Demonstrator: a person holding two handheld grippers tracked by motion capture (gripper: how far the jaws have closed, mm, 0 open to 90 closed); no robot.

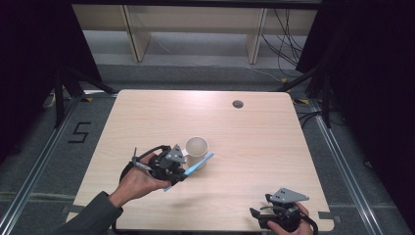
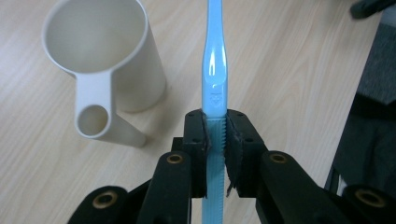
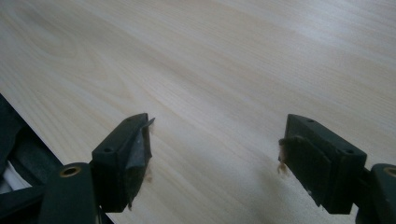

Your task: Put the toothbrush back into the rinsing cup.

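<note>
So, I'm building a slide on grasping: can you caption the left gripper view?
Left gripper clamps a light blue plastic toothbrush handle beside a cream plastic mug on the wooden table.

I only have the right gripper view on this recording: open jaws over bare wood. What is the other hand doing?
Observer: The left hand-held gripper is shut on a light blue toothbrush, clamped on its ribbed handle.
Operator: Anything else on the table?
Observer: A cream cup with a handle stands upright near the middle of the table, just beside that gripper.
Operator: Is the brush in the cup yet?
Observer: No. In the left gripper view it runs alongside the cup, outside it, and the cup looks empty.
Operator: And where is my gripper?
Observer: The right hand-held gripper sits at the table's near right corner, far from the cup.
</note>
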